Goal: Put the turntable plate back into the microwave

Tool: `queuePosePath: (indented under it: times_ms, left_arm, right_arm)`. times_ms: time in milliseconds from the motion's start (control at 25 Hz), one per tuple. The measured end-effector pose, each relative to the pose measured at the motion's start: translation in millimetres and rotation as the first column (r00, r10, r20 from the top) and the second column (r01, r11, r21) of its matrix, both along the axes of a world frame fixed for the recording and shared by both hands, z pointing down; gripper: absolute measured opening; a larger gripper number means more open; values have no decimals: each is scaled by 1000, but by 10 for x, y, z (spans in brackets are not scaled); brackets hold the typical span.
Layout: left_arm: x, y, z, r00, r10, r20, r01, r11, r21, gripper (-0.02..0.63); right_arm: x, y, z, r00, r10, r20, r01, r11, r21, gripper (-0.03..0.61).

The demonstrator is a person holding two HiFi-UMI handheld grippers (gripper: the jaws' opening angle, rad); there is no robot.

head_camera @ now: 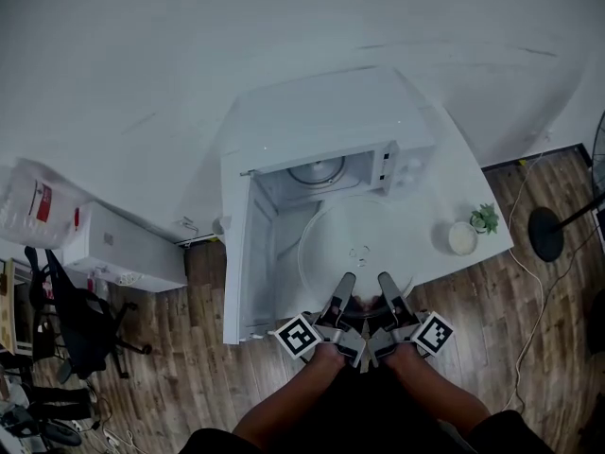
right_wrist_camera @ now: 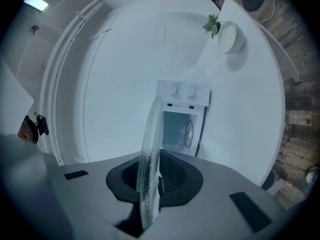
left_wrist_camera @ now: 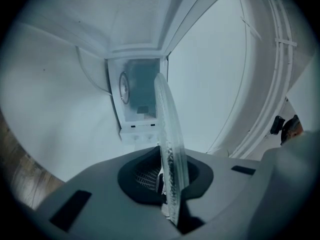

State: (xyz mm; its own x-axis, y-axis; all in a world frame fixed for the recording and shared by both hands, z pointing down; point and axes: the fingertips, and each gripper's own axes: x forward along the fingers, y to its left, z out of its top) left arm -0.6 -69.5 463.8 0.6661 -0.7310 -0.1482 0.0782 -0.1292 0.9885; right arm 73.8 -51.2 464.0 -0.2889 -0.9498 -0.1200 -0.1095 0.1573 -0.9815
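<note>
No word or number can be read in any view. A black-and-white square pattern, without letters, is shown on the left marker cube [head_camera: 299, 337] of the left tongs [head_camera: 347, 279], and another on the right marker cube [head_camera: 433, 333] of the right tongs [head_camera: 386, 278]. A red label [head_camera: 41, 200] is seen on a pale container [head_camera: 24, 214] at the left of the head view, but its print is too small to be made out. In the right gripper view, small dark marks are seen on the control panel [right_wrist_camera: 183, 105] of the microwave [right_wrist_camera: 180, 126], but they are too blurred to be read.
</note>
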Motion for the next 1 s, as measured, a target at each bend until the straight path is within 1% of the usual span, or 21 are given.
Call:
queuePosePath:
  times_ms: [240, 520, 720, 1000]
  left_arm:
    - [27, -375, 34, 999, -28, 22, 28, 1000, -2, 40]
    - [2, -793, 106, 991, -129, 31, 129, 991, -25, 40]
    - [-35, -1074, 149, 978, -203, 39, 204, 979, -23, 41]
    - [-98, -1369, 243, 951, -302, 57, 304, 952, -20, 41]
  right_arm:
    - [27, -402, 60, 999, -27, 31, 27, 1000, -12, 49]
    - [0, -903, 125, 991, -132, 38, 133, 990, -40, 49]
    - [-26, -1237, 169, 976, -209, 51, 212, 976, -53, 48]
    - [-87, -1604, 284, 950, -308, 52, 311, 948, -70, 46]
